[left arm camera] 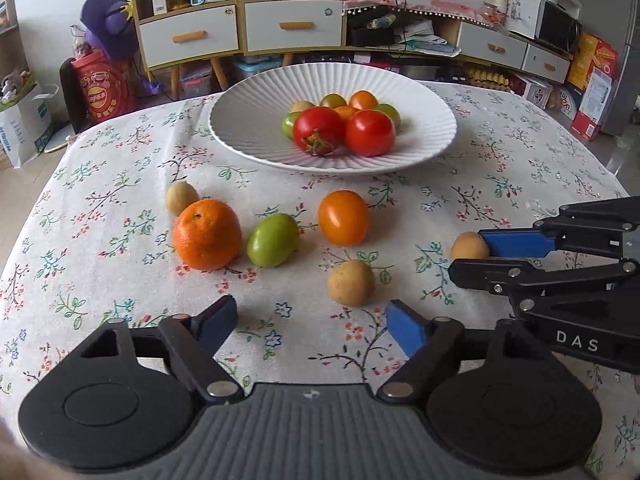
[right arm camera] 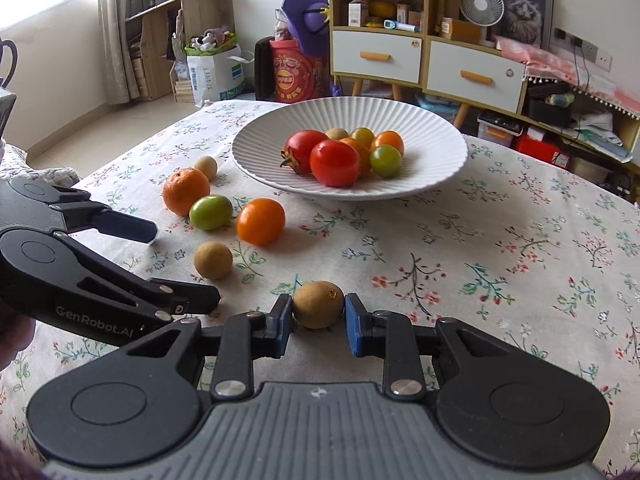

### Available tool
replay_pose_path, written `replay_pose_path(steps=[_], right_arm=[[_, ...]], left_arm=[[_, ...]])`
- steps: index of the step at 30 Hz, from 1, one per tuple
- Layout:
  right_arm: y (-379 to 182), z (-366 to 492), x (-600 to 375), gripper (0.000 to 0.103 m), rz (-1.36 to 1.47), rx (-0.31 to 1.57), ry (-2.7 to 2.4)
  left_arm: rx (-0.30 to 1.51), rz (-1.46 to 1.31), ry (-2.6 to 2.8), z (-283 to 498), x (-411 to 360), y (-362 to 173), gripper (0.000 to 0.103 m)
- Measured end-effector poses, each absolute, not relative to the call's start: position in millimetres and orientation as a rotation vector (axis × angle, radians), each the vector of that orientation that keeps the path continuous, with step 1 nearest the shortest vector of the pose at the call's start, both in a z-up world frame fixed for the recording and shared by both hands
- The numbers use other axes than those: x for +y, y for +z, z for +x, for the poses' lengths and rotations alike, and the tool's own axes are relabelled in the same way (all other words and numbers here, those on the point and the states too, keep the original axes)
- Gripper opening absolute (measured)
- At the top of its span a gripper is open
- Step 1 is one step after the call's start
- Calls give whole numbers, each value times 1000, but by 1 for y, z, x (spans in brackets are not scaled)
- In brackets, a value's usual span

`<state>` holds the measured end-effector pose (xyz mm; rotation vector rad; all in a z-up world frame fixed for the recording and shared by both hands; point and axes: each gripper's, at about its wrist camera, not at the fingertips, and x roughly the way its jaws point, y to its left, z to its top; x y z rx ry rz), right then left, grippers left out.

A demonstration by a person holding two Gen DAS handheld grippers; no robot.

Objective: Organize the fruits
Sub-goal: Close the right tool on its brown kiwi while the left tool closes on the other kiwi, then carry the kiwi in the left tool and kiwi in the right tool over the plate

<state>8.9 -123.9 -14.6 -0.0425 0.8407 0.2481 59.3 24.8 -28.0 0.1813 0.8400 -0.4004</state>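
The right gripper (right arm camera: 318, 322) has its blue fingers (right arm camera: 280, 326) against both sides of a brown longan (right arm camera: 318, 310) that sits on the floral-clothed surface (right arm camera: 460, 248), clamped on it or nearly so, while the left gripper (left arm camera: 310, 322) hovers with its fingers (left arm camera: 406, 326) wide apart and holding nothing. Just ahead of the left gripper lies a second longan (left arm camera: 351, 282), and beyond it an orange tomato (left arm camera: 343, 217), a green tomato (left arm camera: 273, 239), a tangerine (left arm camera: 207, 234) and a third longan (left arm camera: 181, 198) lie loosely together. Farther back a white ribbed plate (left arm camera: 248, 120) holds red tomatoes (left arm camera: 319, 130) and smaller orange, green and brown fruits.
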Motion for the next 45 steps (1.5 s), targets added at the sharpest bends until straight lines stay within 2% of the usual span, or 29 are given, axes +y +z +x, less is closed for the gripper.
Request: replay_pose_path(steps=[7,15,29,45], right_arm=[[-15,7,-130,25,-39,844,240],[-15,6,-134,25,-38,845,240],[-13,6,-136,26,-32,840,240],[21,39,-146,26,18,742,190]], left_arm=[[813,173,-436,55,13,-26,56],[788,150,-445,54,15,-26,22],[764,117,-447,55,24,-18,21],[724,44,-420,87,30,14,22]])
